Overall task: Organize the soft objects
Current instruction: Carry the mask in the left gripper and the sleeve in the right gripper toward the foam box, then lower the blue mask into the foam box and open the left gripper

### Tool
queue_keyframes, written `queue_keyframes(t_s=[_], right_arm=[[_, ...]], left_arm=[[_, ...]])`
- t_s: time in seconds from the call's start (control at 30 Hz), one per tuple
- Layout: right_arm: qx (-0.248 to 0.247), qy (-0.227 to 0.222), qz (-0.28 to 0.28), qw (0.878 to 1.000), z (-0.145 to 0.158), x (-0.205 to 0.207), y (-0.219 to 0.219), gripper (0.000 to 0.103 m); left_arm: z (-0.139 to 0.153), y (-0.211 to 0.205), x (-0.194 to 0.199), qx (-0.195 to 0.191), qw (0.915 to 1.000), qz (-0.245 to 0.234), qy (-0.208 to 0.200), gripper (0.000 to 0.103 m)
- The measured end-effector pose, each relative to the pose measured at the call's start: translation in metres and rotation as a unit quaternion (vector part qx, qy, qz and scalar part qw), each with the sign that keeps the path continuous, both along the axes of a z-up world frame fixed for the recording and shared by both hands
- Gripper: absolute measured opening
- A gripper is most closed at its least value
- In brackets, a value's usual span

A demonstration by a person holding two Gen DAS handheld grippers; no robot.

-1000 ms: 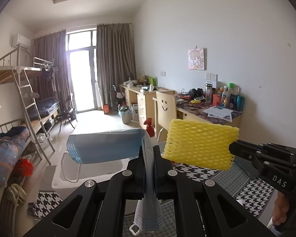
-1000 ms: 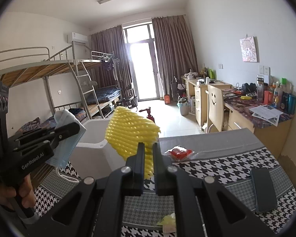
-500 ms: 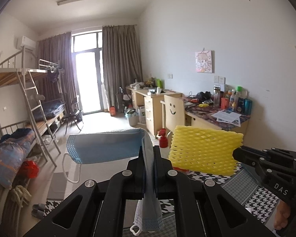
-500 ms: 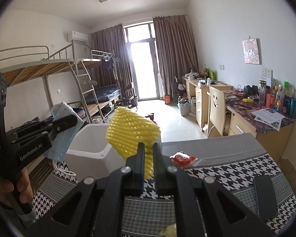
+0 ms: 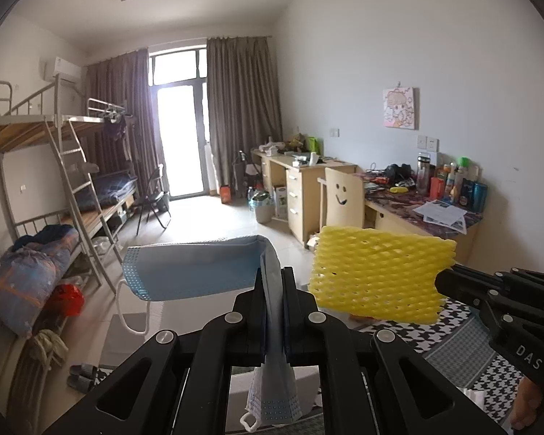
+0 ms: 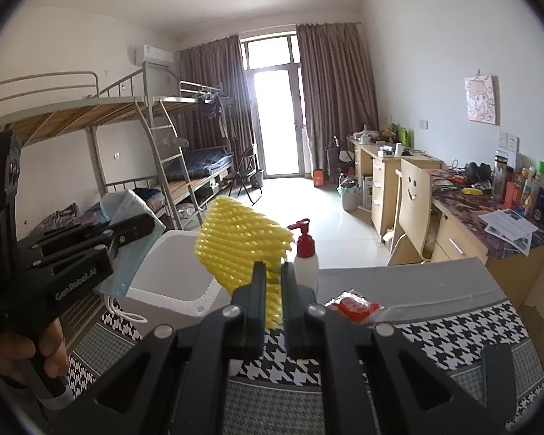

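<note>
My left gripper is shut on a light blue face mask; the mask sticks out to the left and its tail hangs below the jaws. My right gripper is shut on a yellow foam net sleeve, which stands up ahead of the jaws. In the left wrist view the yellow foam net shows at the right, pinched by the right gripper. In the right wrist view the left gripper with the mask is at the left, above the near rim of a white foam box.
A table with a black-and-white houndstooth cloth lies below. On it stand a white pump bottle with a red top, a red snack packet and a dark phone. Bunk beds left, desks and a chair right.
Both grippers have drifted with their loads still gripped. In the right wrist view the pump bottle has come out from behind the foam net, and the box and packet sit lower.
</note>
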State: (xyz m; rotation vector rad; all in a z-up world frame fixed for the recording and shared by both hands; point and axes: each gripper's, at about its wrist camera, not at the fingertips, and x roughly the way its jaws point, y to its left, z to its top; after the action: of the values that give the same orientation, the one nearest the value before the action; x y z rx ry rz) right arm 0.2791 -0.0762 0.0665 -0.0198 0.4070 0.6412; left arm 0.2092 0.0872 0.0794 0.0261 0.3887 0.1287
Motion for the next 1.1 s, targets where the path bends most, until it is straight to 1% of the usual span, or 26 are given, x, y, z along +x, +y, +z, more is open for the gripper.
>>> queue_keyframes(t_s=[0.23,0.43,0.57,0.8,0.93,1.1], right_arm=[[-0.013,-0.002,0.007,1.0,0.001,0.007,0.016,0.01],[-0.016,0.01,0.015,1.0,0.0,0.017,0.03,0.01],[-0.023,0.013,0.019,0.999,-0.001,0.024,0.04,0.01],[-0.035,0.025,0.024,0.999,-0.006,0.034,0.057,0.01],[-0.034,0.027,0.027,0.999,-0.004,0.037,0.06,0.01],[-0.036,0.028,0.022,0.999,-0.004,0.041,0.061,0.01]], left_arm=[[0.003,0.016,0.007,0.001,0.9998,0.02,0.002,0.007],[-0.004,0.031,0.019,-0.01,0.999,0.037,0.022,0.007],[-0.006,0.037,0.024,-0.018,0.9985,0.041,0.031,0.007],[-0.016,0.048,0.04,-0.034,0.9968,0.042,0.059,0.007],[-0.025,0.056,0.05,-0.046,0.9951,0.043,0.076,0.007],[-0.037,0.061,0.062,-0.06,0.9931,0.034,0.096,0.007]])
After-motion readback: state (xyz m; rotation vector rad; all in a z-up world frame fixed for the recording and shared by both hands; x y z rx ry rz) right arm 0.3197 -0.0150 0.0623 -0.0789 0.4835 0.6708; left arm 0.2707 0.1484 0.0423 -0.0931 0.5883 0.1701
